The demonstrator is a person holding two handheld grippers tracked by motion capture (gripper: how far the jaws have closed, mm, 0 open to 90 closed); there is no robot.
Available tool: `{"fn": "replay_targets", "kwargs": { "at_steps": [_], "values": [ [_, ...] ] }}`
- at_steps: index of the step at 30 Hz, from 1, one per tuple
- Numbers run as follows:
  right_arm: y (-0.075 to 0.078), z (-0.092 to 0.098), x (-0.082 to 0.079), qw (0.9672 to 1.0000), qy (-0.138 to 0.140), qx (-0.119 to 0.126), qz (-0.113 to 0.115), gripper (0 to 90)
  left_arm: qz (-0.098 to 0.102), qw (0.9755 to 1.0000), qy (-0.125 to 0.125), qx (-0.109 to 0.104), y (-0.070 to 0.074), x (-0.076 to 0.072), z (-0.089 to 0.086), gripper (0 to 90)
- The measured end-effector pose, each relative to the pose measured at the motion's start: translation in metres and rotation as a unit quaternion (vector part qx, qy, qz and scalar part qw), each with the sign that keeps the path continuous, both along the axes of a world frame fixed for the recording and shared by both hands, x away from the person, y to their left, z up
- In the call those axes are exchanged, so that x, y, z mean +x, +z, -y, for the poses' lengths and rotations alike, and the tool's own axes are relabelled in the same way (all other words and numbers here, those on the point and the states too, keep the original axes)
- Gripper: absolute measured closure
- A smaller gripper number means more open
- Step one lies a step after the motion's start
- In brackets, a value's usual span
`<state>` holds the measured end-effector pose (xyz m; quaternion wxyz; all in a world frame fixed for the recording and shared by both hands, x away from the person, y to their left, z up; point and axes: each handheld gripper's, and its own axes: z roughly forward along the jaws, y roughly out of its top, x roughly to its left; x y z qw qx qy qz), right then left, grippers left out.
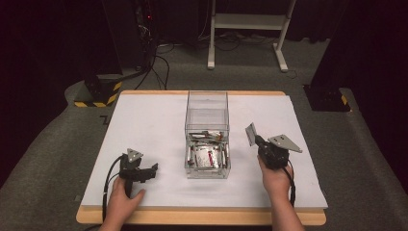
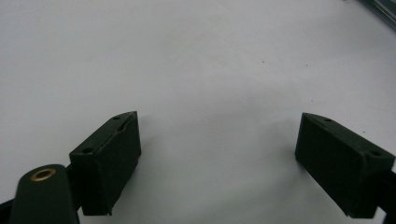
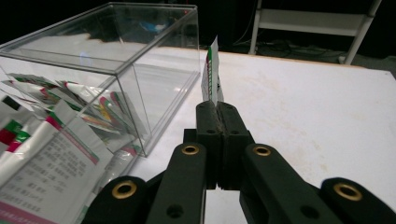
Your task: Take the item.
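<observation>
Rightward, right hand-held gripper clamped on a sachet – print unreadable, left hand-held gripper gaping, empty

Lab or recording studio. Dark curtained walls; grey carpet; white-covered surface; cables trailing to rack; hazard-striped stand bases; white frame legs behind; clear box of sachets.
</observation>
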<state>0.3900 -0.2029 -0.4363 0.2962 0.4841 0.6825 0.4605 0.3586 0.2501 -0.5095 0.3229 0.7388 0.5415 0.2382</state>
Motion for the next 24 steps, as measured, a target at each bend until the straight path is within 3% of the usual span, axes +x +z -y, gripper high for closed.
{"fn": "replay_targets", "kwargs": {
  "at_steps": [24],
  "values": [
    [-0.025,0.008,0.019,0.9986,-0.015,0.003,-0.050,89.8,0.000,1.0000,0.000,0.000,0.000,0.000,0.000,14.3]
  ]
}}
